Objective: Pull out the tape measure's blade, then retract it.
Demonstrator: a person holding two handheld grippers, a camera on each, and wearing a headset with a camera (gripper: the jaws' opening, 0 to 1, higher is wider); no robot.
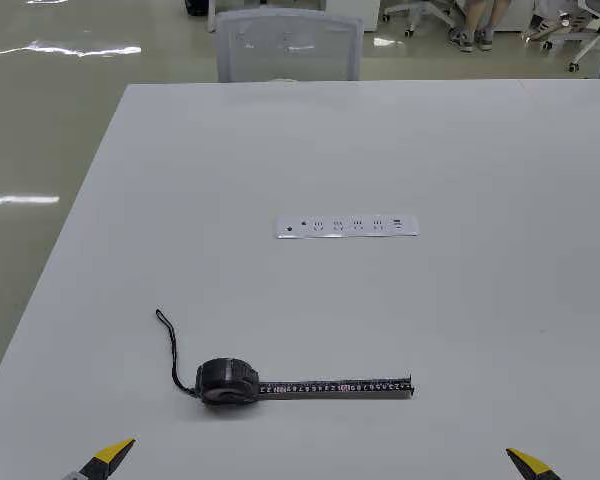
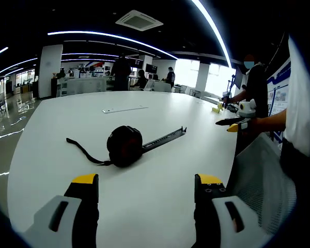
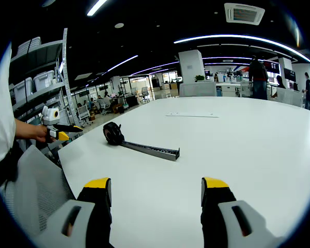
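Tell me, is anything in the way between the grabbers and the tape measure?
Nothing visible is. Bare table lies between the tape measure and the open left gripper and right gripper. The power strip sits beyond it, farther away.

Lower left: left gripper [image 1: 108,457] cut by bottom edge | lower right: right gripper [image 1: 528,463] likewise | blade [image 1: 335,388] numerals too small to read

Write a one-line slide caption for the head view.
Tape measure on a white table, blade partly out; left claw and right claw at the near edge.
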